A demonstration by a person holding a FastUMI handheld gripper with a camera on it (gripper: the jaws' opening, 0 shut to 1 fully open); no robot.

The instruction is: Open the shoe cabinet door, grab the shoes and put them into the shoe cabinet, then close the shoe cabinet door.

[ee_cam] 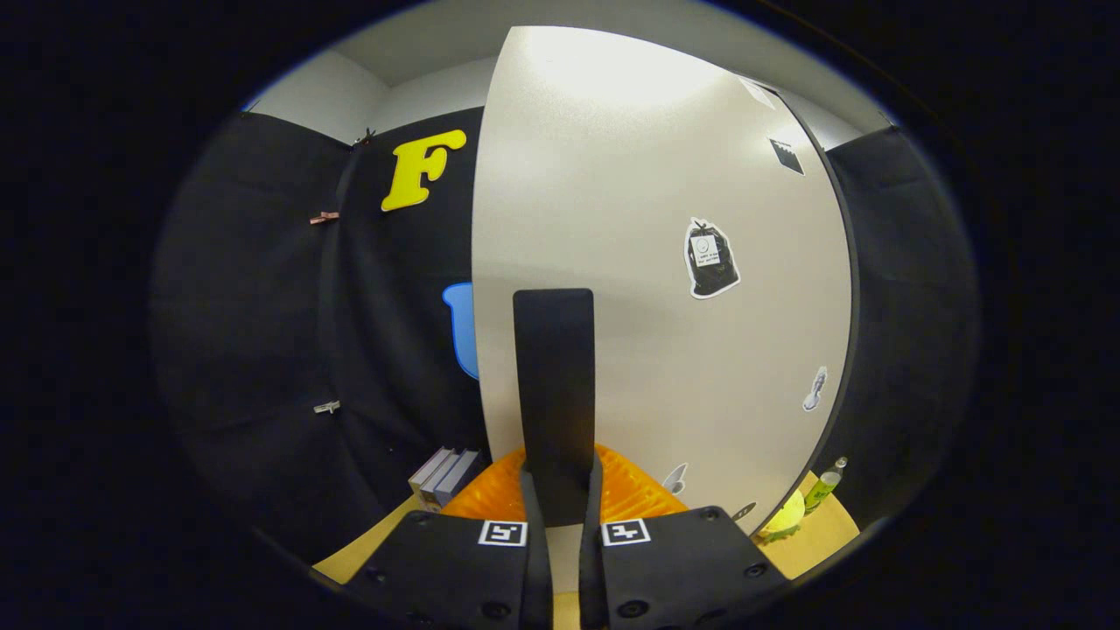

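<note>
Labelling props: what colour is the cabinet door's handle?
Black handle, gripper view, between the closed jaws of the gripper.

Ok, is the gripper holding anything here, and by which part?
Yes: the gripper has its jaws shut on the lower end of the black handle on the white cabinet door.

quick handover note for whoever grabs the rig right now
Gripper: fingers closed flat against each other, nothing between them, tips close to the white cabinet door; contact unclear.
White cabinet door with stickers: right ahead of the fingers; open or closed cannot be told.
Orange ribbed item sits low beside the fingers; I cannot tell what it is.
Stack of books and a small green bottle stand on the tan surface.
Left: confirm shoes are inside, confirm door closed.
</note>
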